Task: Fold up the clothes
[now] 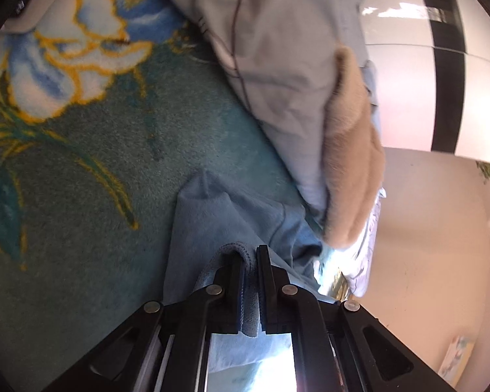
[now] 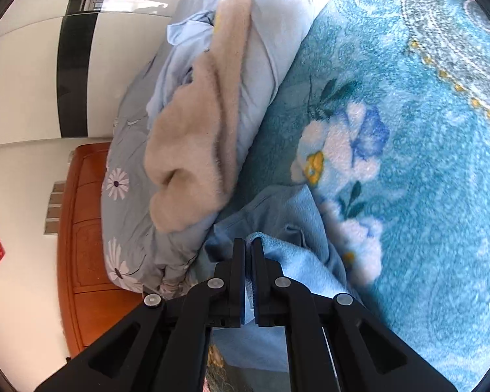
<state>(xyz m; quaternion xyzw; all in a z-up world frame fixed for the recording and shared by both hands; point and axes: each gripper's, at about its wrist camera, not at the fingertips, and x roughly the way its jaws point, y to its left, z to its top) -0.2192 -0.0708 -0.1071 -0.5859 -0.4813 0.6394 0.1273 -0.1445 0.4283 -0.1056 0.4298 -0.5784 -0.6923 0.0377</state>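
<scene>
The blue garment [image 1: 212,215] hangs over the blanket [image 1: 81,170], its hem pinched in both my left gripper [image 1: 251,254] and right gripper [image 2: 248,248]. I worry it'll snag the duvet [image 2: 271,49] beside it and slip free.

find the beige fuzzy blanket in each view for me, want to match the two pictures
Left wrist view: the beige fuzzy blanket sits right of centre, draped down the edge of the pale blue bedding.
Right wrist view: the beige fuzzy blanket lies left of centre, on the same pile of bedding.
Shared landmark: the teal floral blanket, left in the left view and right in the right view.
</scene>
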